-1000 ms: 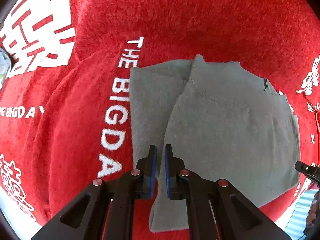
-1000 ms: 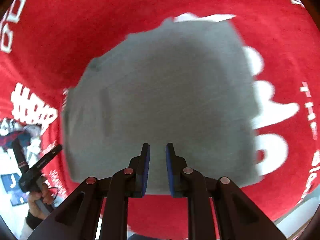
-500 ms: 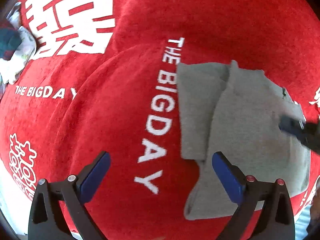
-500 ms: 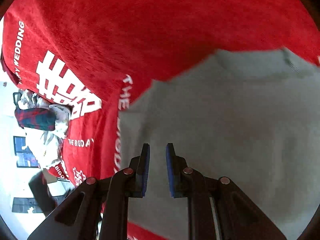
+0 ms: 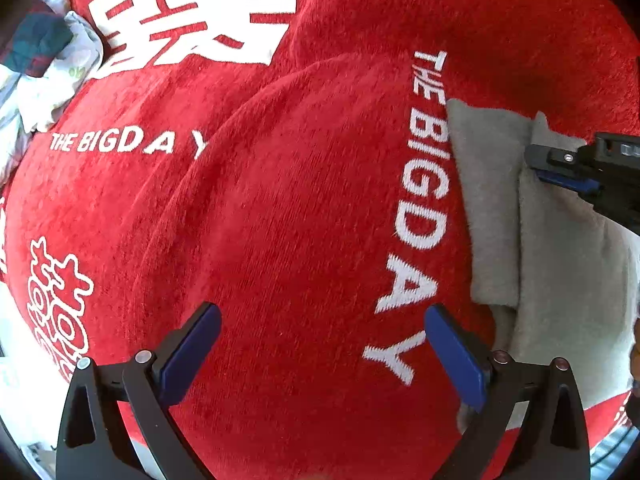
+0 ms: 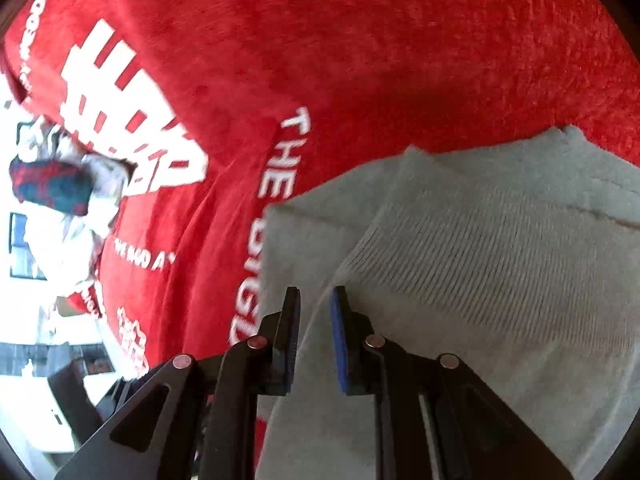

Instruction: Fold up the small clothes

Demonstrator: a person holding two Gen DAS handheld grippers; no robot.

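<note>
Red cloth (image 5: pixel 304 208) – white lettering: "THE BIGDAY"

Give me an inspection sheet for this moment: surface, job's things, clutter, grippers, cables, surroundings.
Surface: red fleece blanket with white lettering, rumpled into ridges.
Job's things: grey garment, partly folded, one layer overlapping another, lying on the blanket.
Clutter: heap of other clothes, white and dark plaid, at the blanket's far edge.
Grippers: left hand-held gripper wide open over bare blanket, holding nothing; right hand-held gripper nearly closed above the garment's edge, a narrow gap between its pads, no cloth seen in it.
Cables: nothing seen.
Surroundings: bright, blurred room beyond the blanket; details cannot be told.
</note>
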